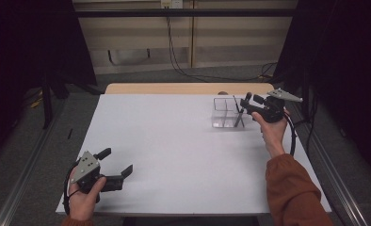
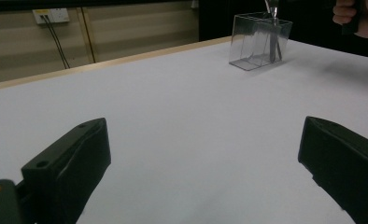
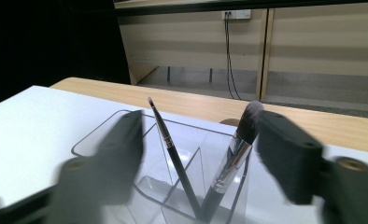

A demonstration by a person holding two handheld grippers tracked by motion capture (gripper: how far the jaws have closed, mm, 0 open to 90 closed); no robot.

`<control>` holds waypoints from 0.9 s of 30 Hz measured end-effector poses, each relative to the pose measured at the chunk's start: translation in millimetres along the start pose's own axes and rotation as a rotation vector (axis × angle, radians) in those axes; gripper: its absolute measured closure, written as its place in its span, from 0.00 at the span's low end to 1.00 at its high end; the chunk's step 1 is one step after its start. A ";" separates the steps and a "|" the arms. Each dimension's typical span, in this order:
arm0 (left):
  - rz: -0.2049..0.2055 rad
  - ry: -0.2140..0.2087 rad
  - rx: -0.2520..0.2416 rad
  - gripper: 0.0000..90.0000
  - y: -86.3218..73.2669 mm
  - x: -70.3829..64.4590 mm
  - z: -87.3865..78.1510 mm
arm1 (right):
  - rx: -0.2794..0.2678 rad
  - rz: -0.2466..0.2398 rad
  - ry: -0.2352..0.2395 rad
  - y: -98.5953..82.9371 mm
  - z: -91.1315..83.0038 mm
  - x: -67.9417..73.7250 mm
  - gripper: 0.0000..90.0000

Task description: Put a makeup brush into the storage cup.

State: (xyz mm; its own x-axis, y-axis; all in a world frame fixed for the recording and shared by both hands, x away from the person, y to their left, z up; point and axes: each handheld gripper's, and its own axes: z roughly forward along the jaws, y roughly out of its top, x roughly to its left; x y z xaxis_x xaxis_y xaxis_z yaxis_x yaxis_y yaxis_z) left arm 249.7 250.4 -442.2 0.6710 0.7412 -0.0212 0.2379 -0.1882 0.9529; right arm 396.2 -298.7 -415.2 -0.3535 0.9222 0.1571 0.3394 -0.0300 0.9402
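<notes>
A clear acrylic organizer (image 1: 223, 113) with dividers stands at the far right of the white table (image 1: 174, 141). Two makeup brushes lean in it, forming a V: a thin one (image 3: 169, 143) and a thicker one with a fluffy head (image 3: 242, 140). My right gripper (image 1: 247, 101) hovers just right of the organizer, open. In the right gripper view its jaws (image 3: 201, 123) stand on either side of the brush tops without touching them. My left gripper (image 1: 116, 161) rests low at the table's near left corner, open and holding nothing (image 2: 203, 144). The organizer (image 2: 259, 42) shows far off in the left gripper view.
A wooden strip (image 1: 174, 88) runs along the table's far edge. Cables (image 1: 183, 66) hang down the wall behind. Dark curtains flank both sides, and a metal rail (image 1: 334, 169) runs along the floor at the right. A broad stretch of bare white tabletop separates the two grippers.
</notes>
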 end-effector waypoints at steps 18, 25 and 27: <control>0.001 -0.004 0.006 0.03 -0.4 0.6 0.7 | 0.026 0.016 -0.042 -5.1 -6.8 0.4 0.03; 0.004 -0.004 0.000 0.03 -0.9 0.8 -2.2 | 0.003 -0.008 -0.075 -7.8 -11.8 3.5 0.01; 0.005 -0.006 0.002 0.03 -1.0 0.7 -2.0 | -0.018 -0.013 -0.075 -8.1 -13.6 5.4 0.01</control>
State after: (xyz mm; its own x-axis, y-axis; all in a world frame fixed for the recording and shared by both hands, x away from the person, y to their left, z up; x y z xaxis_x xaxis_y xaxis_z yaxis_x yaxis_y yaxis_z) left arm 248.5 252.4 -442.5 0.6762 0.7365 -0.0185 0.2359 -0.1927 0.9525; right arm 379.7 -298.7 -417.9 -0.2913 0.9488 0.1220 0.3191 -0.0239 0.9474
